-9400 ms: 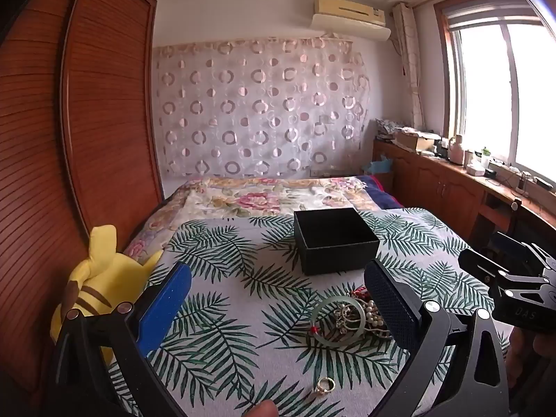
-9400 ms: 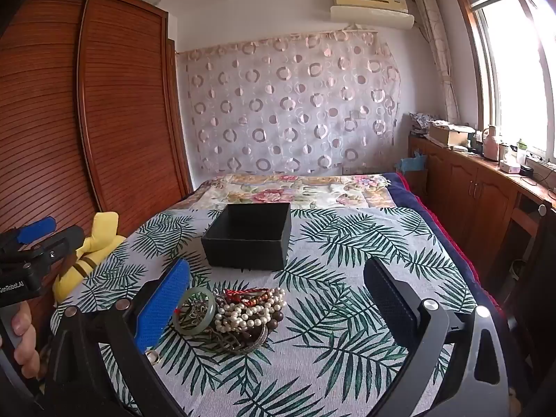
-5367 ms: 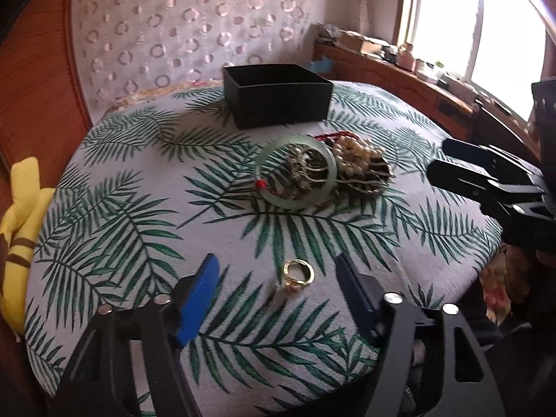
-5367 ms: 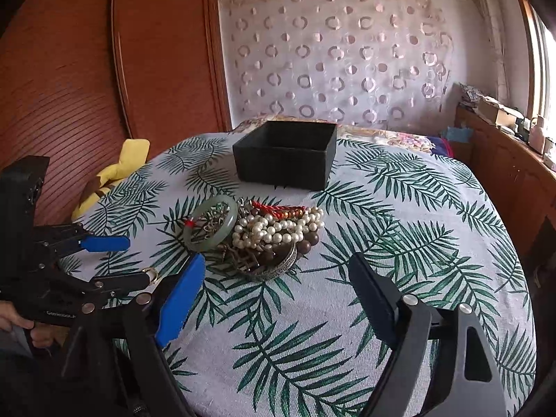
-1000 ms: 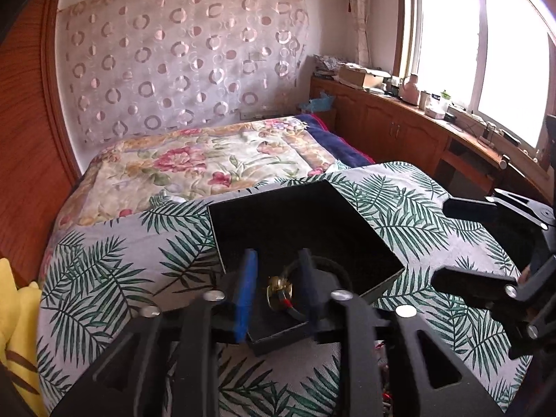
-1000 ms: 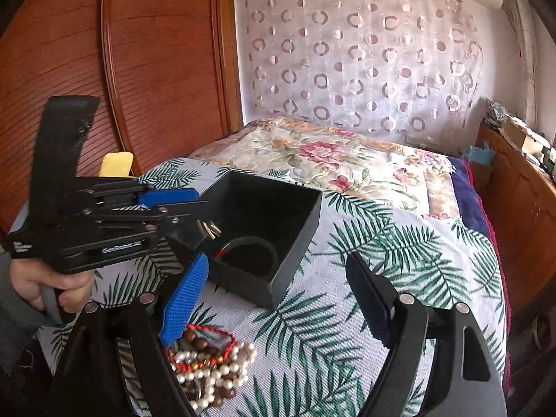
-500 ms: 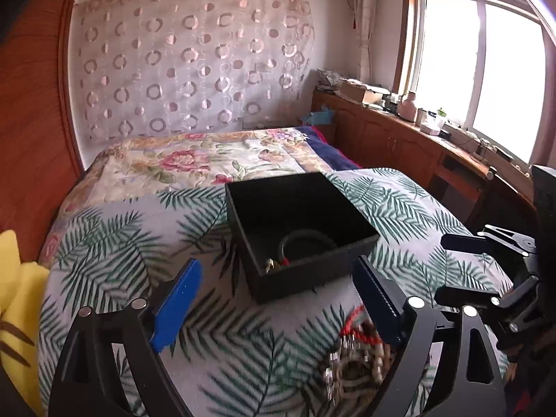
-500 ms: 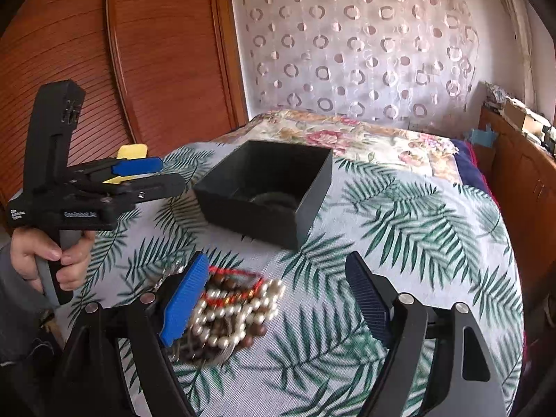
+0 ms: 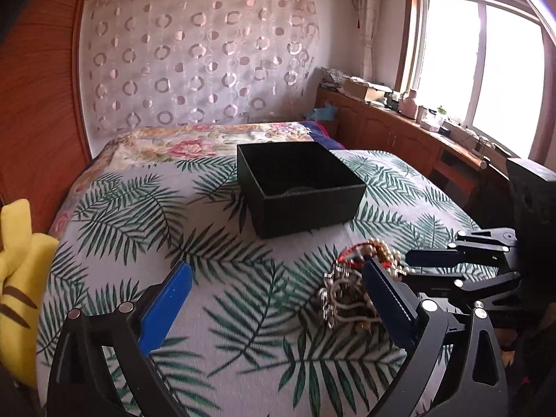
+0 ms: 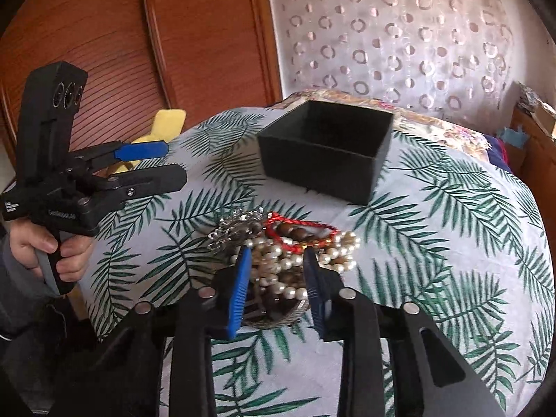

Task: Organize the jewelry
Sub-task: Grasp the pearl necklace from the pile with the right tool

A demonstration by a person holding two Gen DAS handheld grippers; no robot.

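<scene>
A black open box (image 9: 299,187) stands on the palm-print bedspread; it also shows in the right wrist view (image 10: 325,149). A heap of jewelry (image 10: 288,253) with pearl strands, a red cord bracelet (image 10: 299,227) and a silver chain (image 10: 236,229) lies in front of it, also seen in the left wrist view (image 9: 351,285). My right gripper (image 10: 276,267) is down over the pearls, its jaws narrowed around them, still apart. My left gripper (image 9: 274,299) is open and empty, held above the bedspread left of the heap; it shows in the right wrist view (image 10: 163,163).
A yellow plush toy (image 9: 21,278) lies at the bed's left edge beside the wooden wardrobe (image 10: 173,45). A wooden counter (image 9: 417,132) with clutter runs under the window at right. A floral quilt (image 9: 208,142) lies behind the box.
My right gripper has dropped onto the pearl heap and narrowed its jaws around it. My left gripper has pulled back from the box, open and empty.
</scene>
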